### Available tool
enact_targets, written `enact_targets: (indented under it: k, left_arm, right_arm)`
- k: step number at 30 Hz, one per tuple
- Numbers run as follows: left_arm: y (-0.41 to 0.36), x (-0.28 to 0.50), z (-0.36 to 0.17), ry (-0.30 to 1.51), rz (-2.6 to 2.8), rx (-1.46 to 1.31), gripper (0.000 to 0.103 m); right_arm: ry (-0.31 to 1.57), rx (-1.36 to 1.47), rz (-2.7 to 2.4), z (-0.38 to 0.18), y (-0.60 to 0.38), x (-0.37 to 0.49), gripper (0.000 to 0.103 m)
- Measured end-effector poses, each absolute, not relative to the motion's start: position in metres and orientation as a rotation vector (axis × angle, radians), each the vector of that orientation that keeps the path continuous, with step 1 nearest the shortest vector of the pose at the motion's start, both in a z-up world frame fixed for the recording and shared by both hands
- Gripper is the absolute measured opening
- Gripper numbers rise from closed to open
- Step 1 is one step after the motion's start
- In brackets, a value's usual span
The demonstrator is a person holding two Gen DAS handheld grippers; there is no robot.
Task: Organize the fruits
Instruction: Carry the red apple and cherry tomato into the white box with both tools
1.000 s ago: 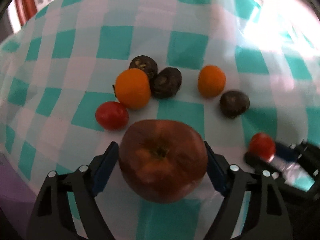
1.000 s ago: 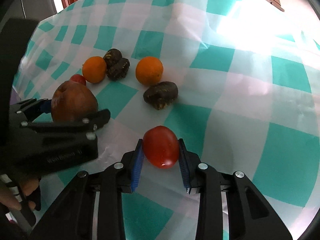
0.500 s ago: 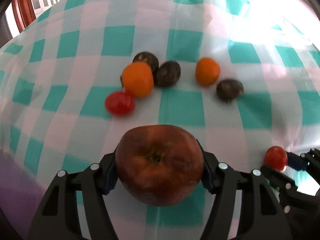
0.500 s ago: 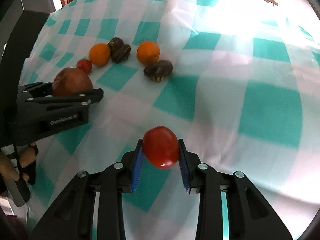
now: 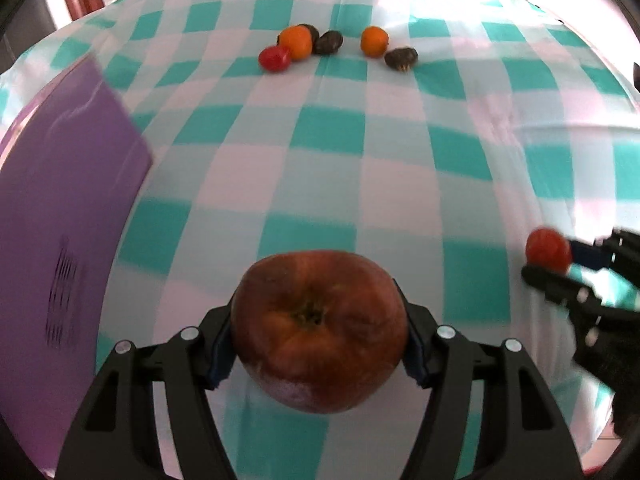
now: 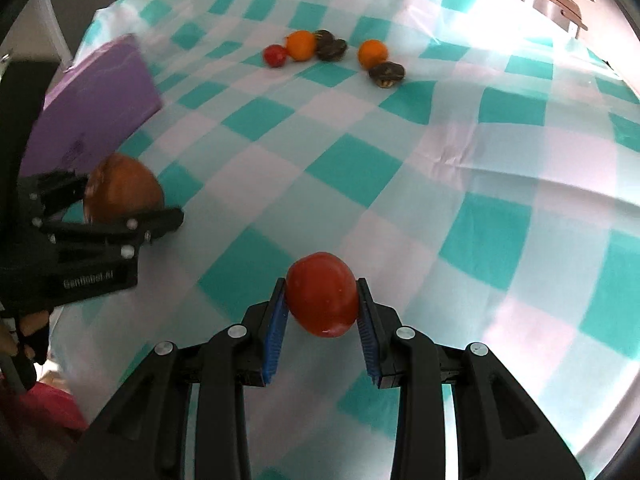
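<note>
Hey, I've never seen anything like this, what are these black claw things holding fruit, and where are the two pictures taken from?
They are hand-held two-finger grippers, one in each of a person's hands, each with a fisheye camera looking along its fingers. In the left camera's picture the left gripper clamps a large reddish apple. In the right camera's picture the right gripper grips a red tomato. On the checked tablecloth farther off lie another tomato, two oranges and three dark fruits. A purple box sits to the left.
</note>
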State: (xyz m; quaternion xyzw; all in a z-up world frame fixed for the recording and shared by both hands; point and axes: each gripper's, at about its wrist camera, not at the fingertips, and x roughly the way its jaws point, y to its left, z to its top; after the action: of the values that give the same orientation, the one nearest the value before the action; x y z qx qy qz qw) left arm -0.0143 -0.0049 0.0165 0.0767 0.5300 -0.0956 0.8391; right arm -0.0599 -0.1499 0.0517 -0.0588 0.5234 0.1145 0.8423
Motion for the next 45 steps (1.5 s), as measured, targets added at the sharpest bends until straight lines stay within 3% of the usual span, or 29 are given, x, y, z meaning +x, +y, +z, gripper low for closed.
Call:
enact_targets:
  k: [9,26,45]
  left_arm:
    - [0.009,-0.084,0.046,1.068,-0.136,0.123,0.066]
    - [0.066,-0.129,0.137,0.866,-0.012,0.098,0.066]
    - [0.222,-0.044,0.189,0.763,0.145,-0.024,0.066]
  right_arm:
    - [1.112,-0.102,0.300,0.074,-0.157,-0.090,0.033]
    - [1.037,-0.174,0.459,0.109,-0.102,-0.094,0.033]
    - [0.956,-0.128,0.592,0.166,0.034,0.024,0.033]
